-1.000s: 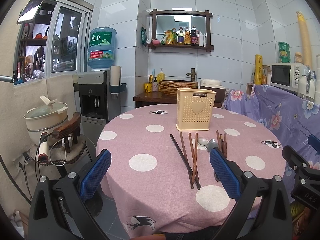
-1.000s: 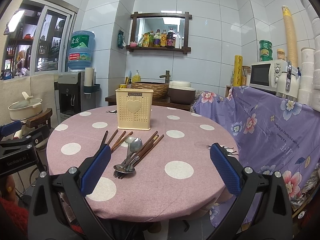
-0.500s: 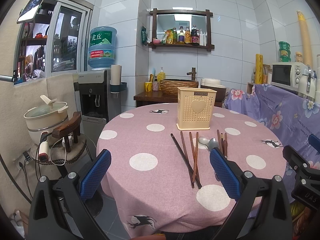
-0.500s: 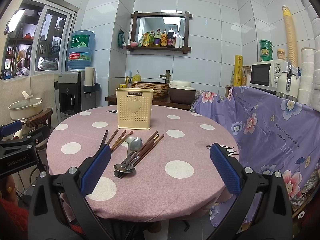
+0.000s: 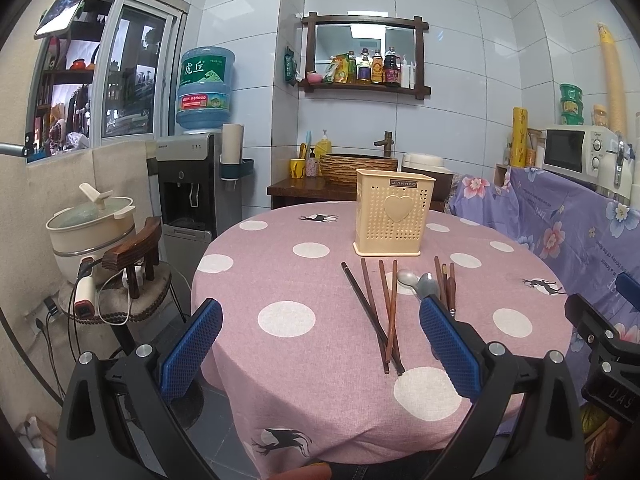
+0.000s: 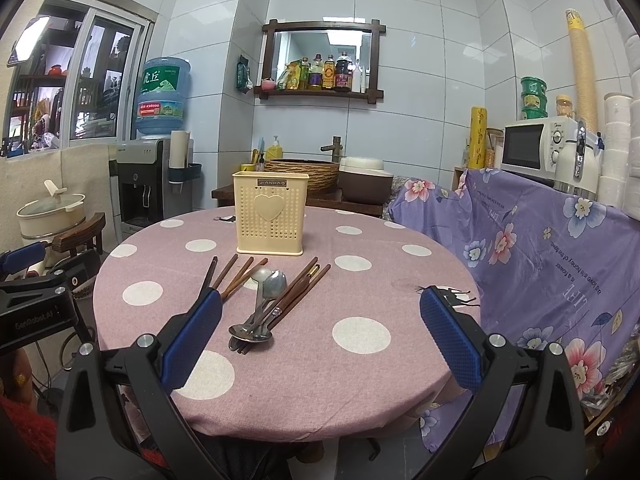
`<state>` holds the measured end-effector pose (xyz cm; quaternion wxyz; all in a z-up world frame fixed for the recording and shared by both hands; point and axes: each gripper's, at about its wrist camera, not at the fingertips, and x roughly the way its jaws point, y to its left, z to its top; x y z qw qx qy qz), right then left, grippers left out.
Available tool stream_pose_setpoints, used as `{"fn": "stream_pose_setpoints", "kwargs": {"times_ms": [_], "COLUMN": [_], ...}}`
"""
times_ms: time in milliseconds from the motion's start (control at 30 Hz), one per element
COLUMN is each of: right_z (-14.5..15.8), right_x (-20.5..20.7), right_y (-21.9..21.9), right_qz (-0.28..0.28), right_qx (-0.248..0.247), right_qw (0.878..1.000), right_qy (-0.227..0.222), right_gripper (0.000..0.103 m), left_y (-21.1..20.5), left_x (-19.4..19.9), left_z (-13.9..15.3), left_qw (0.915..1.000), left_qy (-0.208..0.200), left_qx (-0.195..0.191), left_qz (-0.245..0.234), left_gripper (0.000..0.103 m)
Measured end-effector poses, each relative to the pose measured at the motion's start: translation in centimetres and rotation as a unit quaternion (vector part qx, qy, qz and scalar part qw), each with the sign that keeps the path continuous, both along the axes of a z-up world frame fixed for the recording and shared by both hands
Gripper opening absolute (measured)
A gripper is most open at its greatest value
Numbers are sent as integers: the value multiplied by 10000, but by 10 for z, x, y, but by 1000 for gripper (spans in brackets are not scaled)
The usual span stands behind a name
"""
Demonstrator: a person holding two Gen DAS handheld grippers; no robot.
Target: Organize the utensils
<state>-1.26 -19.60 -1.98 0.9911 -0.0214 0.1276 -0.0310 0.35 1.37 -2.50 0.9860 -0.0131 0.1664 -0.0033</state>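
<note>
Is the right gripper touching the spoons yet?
Apart. The right wrist view shows the right gripper open, bare tablecloth between its pads and the spoons.

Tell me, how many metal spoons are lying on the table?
2 for certain. One spoon lies bowl toward the holder; beside it a second spoon. Another bowl end shows at the near end of the pile, so a third may be partly hidden.

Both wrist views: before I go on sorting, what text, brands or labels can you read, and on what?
"JIANHAO": plate on the cream utensil holder; mirrored in the right wrist view.
"虎丘": green label of the water jug.
"UFE" and "is a flower": purple floral cloth, seen inverted; the rest is blurred.
"DAS": right hand-held gripper, cut off.
Left hand-held gripper: lettering blurred.
Shelf bottles: too small.
</note>
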Motion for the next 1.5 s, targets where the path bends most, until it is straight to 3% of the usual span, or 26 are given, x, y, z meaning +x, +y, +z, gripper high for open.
{"fn": "stream_pose_setpoints", "kwargs": {"times_ms": [167,533,667,867,1000,1167,1500], "right_z": [0,-12,-19,-28,-31,-34,-37], "right_x": [3,38,55,81,102,131,196], "right_y": [1,-26,-43,-51,-47,-34,-47], "right_qz": [-27,-418,-586,-599,-445,-275,50], "right_qx": [-34,-40,98,49,14,-197,794], "right_qw": [10000,9986,9969,9946,9937,9909,9769], "right_qy": [-21,313,521,847,1025,1304,1981], "right_gripper": [98,98,98,98,98,98,98], "left_y": [1,5,12,25,35,33,30], "left_x": [0,24,40,61,89,120,167], "left_z": [2,-10,-16,-18,-20,-22,-15], "left_qw": [10000,9985,9969,9962,9917,9871,9833], "left_qy": [18,533,771,731,1228,1590,1816], "left_qx": [-23,24,88,131,-161,36,47], "left_qz": [-7,-78,93,446,332,162,-60], "left_gripper": [98,98,98,98,98,98,97]}}
